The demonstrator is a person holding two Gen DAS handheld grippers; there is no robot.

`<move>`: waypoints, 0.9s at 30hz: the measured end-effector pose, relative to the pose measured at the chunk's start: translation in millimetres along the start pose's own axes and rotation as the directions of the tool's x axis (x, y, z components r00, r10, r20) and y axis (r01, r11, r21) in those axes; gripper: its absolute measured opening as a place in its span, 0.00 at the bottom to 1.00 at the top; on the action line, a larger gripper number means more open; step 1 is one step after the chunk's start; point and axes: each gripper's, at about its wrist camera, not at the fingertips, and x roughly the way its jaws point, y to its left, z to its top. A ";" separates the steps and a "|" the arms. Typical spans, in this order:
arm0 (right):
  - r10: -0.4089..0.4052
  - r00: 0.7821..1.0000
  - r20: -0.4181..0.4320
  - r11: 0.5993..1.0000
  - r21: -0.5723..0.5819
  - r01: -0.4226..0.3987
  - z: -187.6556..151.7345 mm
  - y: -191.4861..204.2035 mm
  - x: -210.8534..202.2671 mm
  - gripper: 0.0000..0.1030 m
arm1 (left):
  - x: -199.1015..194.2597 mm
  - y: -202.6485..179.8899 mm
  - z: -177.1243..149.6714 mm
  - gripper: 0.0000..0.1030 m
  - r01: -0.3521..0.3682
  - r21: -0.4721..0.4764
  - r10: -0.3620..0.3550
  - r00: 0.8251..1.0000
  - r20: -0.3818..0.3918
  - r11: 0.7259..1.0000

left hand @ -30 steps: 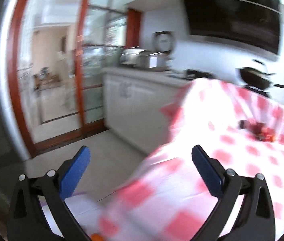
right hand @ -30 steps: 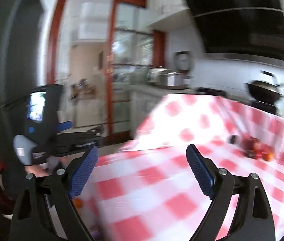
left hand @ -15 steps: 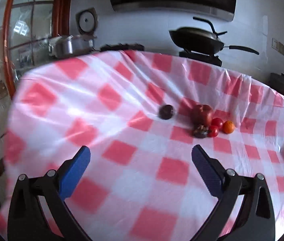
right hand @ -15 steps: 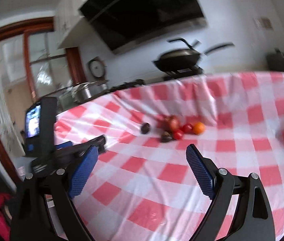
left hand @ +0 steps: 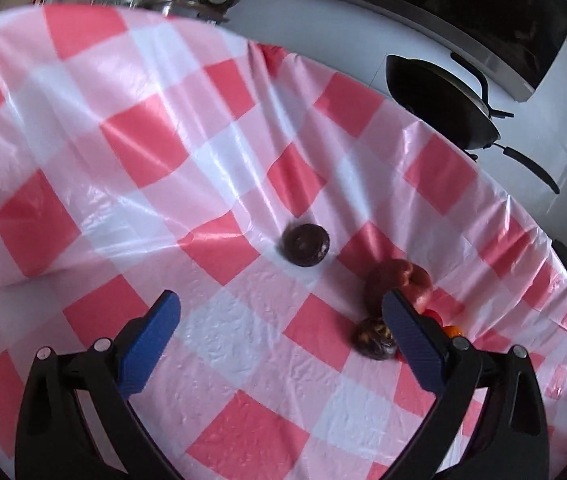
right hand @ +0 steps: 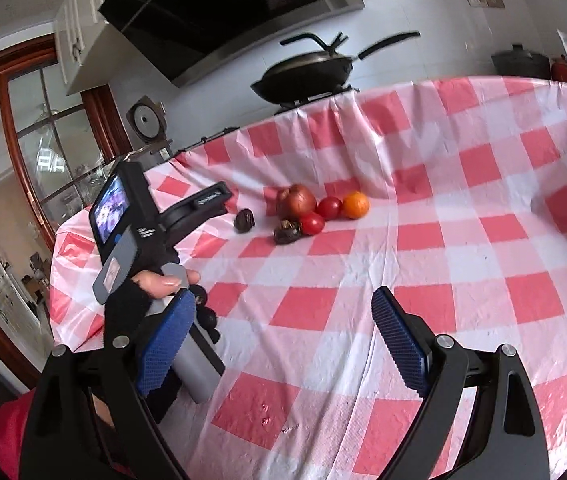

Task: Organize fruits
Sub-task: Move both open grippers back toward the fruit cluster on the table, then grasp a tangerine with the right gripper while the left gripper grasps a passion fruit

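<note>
The left gripper (left hand: 279, 316) hangs above the table (left hand: 243, 368) with its blue pads spread wide and nothing between them. Ahead of it, roughly centred between the fingers, lies a dark round fruit (left hand: 305, 245) by itself on the red and white checked cloth (left hand: 143, 140). Ahead and to its right, partly hidden behind the right finger, sit a red apple (left hand: 391, 280) and a second dark, wrinkled fruit (left hand: 374, 337), the latter just beside the pad. A sliver of red and a sliver of orange show past that finger; the picture is smeared there, so they are probably the tomato and orange seen from the other side, though this view alone cannot settle it.

The right gripper (right hand: 283, 328) is also open wide and empty, low over the near part of the table. Well ahead of it and slightly left lies the fruit cluster: the apple (right hand: 296, 201), two small red tomatoes (right hand: 329, 207) (right hand: 312, 224), an orange (right hand: 355, 205) at the right end, the wrinkled dark fruit (right hand: 286, 233) nearest the gripper, and the lone dark fruit (right hand: 244, 221) apart to the left. To the right gripper's left, a gloved hand (right hand: 151, 284) grips the handle of the left gripper, whose small screen (right hand: 109, 208) is lit. Beyond the table's far edge a black wok (right hand: 303, 76) stands on the stove.
</note>
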 end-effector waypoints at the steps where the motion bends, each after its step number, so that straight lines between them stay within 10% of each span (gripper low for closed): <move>1: 0.001 1.000 -0.012 1.000 0.016 0.000 -0.9 -2.1 2.0 0.85 | 0.7 3.4 0.6 0.98 0.001 -0.001 -0.001 1.000 -0.005 1.000; 17: -0.125 0.990 -0.069 0.980 0.146 0.134 50.9 -41.9 75.8 0.85 | 8.0 20.0 2.9 0.98 0.033 -0.026 -0.034 0.997 -0.066 0.999; 27: -0.306 0.919 -0.248 0.952 -0.084 0.294 96.2 -50.6 196.1 0.59 | 16.5 21.4 1.4 0.98 0.037 -0.032 -0.041 0.993 -0.112 0.999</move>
